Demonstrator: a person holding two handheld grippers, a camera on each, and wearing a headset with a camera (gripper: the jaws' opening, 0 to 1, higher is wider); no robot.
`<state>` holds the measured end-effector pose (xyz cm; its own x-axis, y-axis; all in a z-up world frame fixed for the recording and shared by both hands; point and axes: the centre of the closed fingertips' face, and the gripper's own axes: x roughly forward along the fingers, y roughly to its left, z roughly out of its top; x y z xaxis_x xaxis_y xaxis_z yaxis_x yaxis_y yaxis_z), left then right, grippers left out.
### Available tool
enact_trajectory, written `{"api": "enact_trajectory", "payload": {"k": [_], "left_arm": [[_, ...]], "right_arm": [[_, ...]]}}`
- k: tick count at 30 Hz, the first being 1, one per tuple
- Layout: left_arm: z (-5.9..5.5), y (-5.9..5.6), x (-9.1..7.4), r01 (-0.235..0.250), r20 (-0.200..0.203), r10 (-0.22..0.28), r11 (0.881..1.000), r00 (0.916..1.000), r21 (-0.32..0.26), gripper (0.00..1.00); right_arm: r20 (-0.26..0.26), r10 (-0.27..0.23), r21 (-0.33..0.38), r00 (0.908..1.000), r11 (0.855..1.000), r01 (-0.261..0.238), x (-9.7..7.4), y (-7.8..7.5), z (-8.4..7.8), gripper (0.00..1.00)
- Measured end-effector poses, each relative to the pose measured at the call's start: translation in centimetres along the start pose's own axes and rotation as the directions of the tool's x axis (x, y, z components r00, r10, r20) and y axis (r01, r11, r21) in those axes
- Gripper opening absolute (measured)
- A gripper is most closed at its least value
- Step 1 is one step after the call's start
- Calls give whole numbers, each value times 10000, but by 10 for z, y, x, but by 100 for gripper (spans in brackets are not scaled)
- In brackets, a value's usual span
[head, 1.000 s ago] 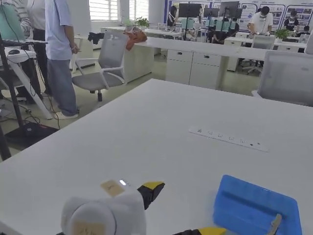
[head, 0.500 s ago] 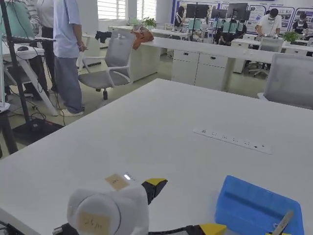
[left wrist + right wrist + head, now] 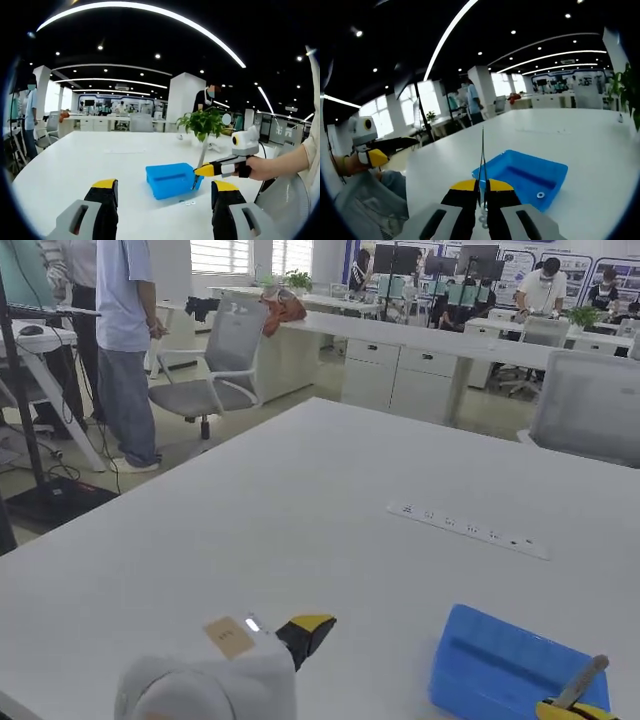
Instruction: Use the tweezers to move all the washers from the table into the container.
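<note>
Your left gripper (image 3: 164,187) has pale grey jaw bodies that turn black and end in yellow caps. In the head view its near end is rounded and white, with a tan paper label (image 3: 230,637) and a small lit lamp (image 3: 252,624) beside it. Your right gripper (image 3: 482,186) has the same grey, black and yellow, and the grey cloth (image 3: 365,205) at near left is probably your clothing, though the view is warped there.
</note>
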<state>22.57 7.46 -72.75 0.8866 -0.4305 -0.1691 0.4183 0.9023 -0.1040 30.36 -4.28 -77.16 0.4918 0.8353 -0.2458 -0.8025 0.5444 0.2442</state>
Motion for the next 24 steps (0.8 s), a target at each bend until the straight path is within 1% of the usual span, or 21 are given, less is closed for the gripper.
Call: {"api": "enact_trajectory", "payload": {"k": [2, 4, 7, 9, 11, 15, 19, 23, 24], "left_arm": [[0, 1, 0, -61, 21, 61, 10000, 10000, 43, 77], [2, 2, -1, -139, 91, 139, 9999, 9999, 43, 77], [4, 7, -4, -286, 290, 290, 9995, 9992, -133, 77], [4, 8, -4, -301, 318, 310, 9992, 9990, -265, 77], [4, 8, -4, -302, 311, 312, 9990, 9990, -315, 77], [4, 7, -3, -239, 270, 247, 9993, 9993, -272, 77], [3, 6, -3, -193, 213, 199, 9995, 9996, -250, 76], [2, 6, -3, -228, 136, 231, 9995, 9996, -210, 76], [0, 7, -2, -268, 60, 269, 9995, 9996, -188, 76]], "right_arm": [[140, 73, 9, 9999, 10000, -73, 1, 2, 7, 3], [123, 133, -91, 9998, 9999, -132, 2, 3, 12, 3], [209, 243, -282, 9995, 9993, -237, 5, 3, 23, 3], [355, 269, -307, 9990, 9992, -258, 6, 2, 30, 3], [547, 288, -304, 9981, 9992, -272, 8, 1, 38, 3], [703, 294, -381, 9971, 9989, -268, 13, -4, 49, 3], [804, 258, -442, 9964, 9988, -223, 18, -10, 57, 3], [841, 198, -487, 9963, 9987, -158, 22, -17, 60, 3], [831, 163, -508, 9964, 9986, -121, 24, -21, 61, 3]]}}
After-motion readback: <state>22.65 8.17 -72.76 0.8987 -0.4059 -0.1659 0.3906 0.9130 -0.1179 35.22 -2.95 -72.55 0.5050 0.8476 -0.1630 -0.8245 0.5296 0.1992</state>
